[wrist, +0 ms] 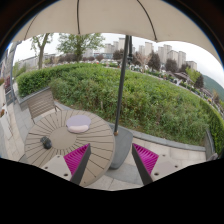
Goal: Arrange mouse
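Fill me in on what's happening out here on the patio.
A person is holding the hand-held gripper above an outdoor terrace, with its fingers open and nothing between them. Ahead and to one side stands a round slatted wooden table with a pale mouse pad lying on it and a small dark mouse resting on the wood apart from the pad. The gripper is not touching either one. A parasol pole rises just beyond the fingers, and a chair stands behind the table.
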The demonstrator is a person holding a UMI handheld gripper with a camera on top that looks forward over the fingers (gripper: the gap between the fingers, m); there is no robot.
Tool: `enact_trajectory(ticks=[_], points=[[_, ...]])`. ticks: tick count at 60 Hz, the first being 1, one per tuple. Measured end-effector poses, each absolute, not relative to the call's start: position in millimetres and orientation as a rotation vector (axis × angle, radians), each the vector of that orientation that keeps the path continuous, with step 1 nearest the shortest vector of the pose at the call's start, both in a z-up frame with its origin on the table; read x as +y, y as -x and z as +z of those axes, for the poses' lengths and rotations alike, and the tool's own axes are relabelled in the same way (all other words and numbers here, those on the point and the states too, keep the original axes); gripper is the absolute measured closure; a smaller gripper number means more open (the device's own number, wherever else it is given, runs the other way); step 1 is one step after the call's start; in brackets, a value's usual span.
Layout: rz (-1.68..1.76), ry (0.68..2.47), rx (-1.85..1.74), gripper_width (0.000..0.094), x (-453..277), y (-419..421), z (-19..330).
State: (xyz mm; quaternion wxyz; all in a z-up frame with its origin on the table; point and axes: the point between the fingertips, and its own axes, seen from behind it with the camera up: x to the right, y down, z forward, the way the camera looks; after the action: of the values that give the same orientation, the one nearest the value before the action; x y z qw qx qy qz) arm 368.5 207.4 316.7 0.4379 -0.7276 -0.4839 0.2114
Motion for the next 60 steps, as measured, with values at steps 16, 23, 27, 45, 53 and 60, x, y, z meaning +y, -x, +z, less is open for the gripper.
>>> enact_trajectory(ticks=[16, 23, 27, 45, 53, 60], points=[[0.557, 1.827, -1.256, 0.0082, 174.8, -355.9, 289.7], [0.561, 1.826, -1.294, 0.0081, 142.7, -345.6, 273.2], [0.572, 1.834, -1.320, 0.0082, 118.7, -339.9, 263.4], [0.651, 1.813, -1.434, 0.0081, -12.8, -307.1, 235.5], [0.692, 1.797, -1.462, 0.0081, -64.1, -294.5, 219.7], [0.727, 1.783, -1.480, 0.0082, -107.1, -281.9, 205.2]])
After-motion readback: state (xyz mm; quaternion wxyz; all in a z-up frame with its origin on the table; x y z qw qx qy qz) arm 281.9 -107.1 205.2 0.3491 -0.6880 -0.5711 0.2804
